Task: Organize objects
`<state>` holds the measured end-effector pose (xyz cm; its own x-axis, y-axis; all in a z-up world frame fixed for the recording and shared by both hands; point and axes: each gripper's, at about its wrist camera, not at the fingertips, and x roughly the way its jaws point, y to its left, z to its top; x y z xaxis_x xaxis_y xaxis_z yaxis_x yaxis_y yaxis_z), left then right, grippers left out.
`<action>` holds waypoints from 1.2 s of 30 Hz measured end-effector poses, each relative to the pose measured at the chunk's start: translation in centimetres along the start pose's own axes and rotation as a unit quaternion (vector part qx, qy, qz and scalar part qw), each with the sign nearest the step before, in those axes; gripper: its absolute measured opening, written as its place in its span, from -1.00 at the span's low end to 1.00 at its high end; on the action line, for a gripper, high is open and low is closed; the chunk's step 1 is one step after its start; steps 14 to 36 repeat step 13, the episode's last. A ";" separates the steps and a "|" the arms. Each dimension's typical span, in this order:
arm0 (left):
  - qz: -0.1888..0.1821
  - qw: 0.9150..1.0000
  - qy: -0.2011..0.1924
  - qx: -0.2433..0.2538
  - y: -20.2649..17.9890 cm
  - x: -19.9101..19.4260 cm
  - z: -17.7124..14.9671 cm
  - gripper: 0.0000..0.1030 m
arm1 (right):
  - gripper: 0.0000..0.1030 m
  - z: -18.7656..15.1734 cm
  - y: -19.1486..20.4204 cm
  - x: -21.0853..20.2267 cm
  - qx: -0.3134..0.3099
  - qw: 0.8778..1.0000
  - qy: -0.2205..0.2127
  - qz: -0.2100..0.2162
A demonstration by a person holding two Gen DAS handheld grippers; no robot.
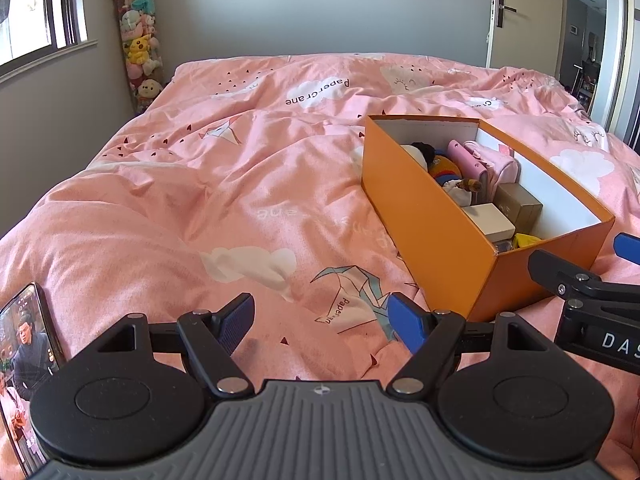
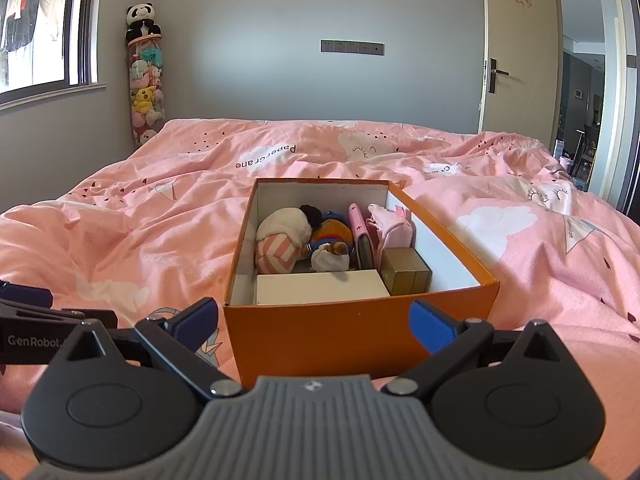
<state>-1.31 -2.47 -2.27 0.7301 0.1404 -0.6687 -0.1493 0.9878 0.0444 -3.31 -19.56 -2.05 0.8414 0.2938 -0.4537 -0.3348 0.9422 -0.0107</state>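
With the orange box (image 2: 320,332) already packed, hovering before it, both jaws wide and empty, apparently awaiting nothing further.

Both the left gripper (image 1: 320,322) and the right gripper (image 2: 314,326) hang level, jaws spread wide, holding nothing.

Bed with a rumpled pink duvet (image 1: 168,208) printed with clouds and paper cranes filling mid-frame, open orange box (image 1: 432,224) resting on it at centre right, lit phone (image 1: 24,368) lying on it at lower left
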 end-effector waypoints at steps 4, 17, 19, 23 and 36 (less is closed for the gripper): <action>0.000 1.000 0.000 0.000 0.0 0.0 0.0 0.73 | 0.97 0.0 0.0 0.0 0.001 1.000 0.001 0.000; -0.001 1.000 -0.001 0.001 -0.1 0.0 0.0 0.73 | 0.97 -0.1 0.0 0.0 0.002 1.000 0.001 0.000; -0.001 1.000 -0.001 0.001 -0.1 0.0 0.0 0.73 | 0.97 -0.1 0.0 0.0 0.002 1.000 0.001 0.000; -0.001 1.000 -0.001 0.001 -0.1 0.0 0.0 0.73 | 0.97 -0.1 0.0 0.0 0.002 1.000 0.001 0.000; -0.001 1.000 -0.001 0.001 -0.1 0.0 0.0 0.73 | 0.97 -0.1 0.0 0.0 0.002 1.000 0.001 0.000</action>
